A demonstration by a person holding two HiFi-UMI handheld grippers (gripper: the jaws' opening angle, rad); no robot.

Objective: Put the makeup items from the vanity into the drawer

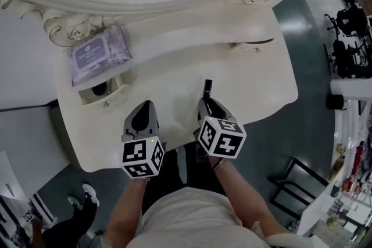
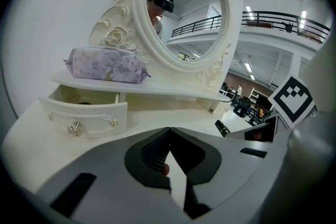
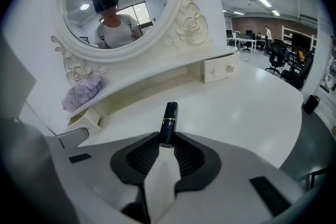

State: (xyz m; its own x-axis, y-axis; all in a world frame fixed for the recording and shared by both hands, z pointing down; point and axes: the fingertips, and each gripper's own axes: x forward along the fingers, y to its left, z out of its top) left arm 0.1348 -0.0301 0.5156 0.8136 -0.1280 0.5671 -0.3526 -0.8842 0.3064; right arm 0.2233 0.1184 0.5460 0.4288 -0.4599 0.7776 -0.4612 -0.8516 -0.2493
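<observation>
- the right gripper (image 3: pixel 166 145) has its fingers partly closed, clamped on the base of a black lipstick (image 3: pixel 168 122). the tube sticks forward past the fingertips, its long axis in line with the gripper.
- the open drawer (image 1: pixel 116 93) lies ahead and to the left of the lipstick, across the worktop (image 1: pixel 244 84). it sits under the shelf end that carries the lilac wipes pack (image 1: pixel 100 54), and something dark already lies inside.
- the left gripper (image 2: pixel 168 138) is nearer the drawer, but its fingers are together and hold nothing.
- the pack's label is too small to read. the lipstick shows a thin gold band and no brand.
</observation>
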